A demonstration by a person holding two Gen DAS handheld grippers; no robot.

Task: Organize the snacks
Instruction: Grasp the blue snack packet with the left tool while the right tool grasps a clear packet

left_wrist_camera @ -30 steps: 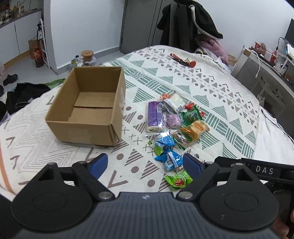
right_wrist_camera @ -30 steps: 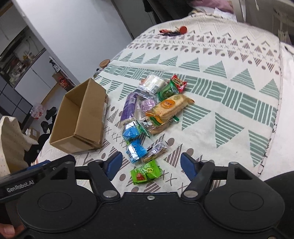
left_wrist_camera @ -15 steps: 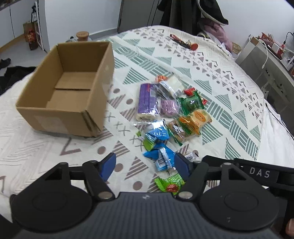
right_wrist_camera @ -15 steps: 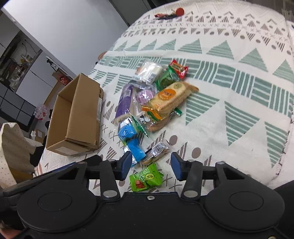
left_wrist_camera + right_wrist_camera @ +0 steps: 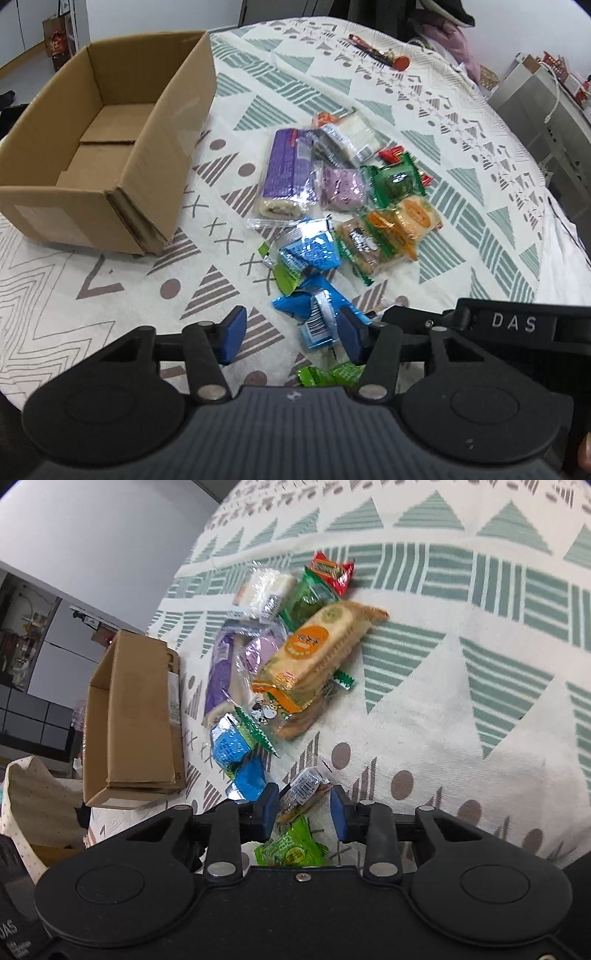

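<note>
Our left hand-held gripper (image 5: 291, 330) hangs released, its blue pads either side of a blue packet (image 5: 314, 310) on the bed (image 5: 480, 177). Our right hand-held gripper (image 5: 303, 812) is also released, straddling a clear-wrapped bar (image 5: 301, 794) above a green packet (image 5: 291, 851). Beyond lies the snack pile (image 5: 347, 192), just beside the empty box (image 5: 107, 147).
</note>
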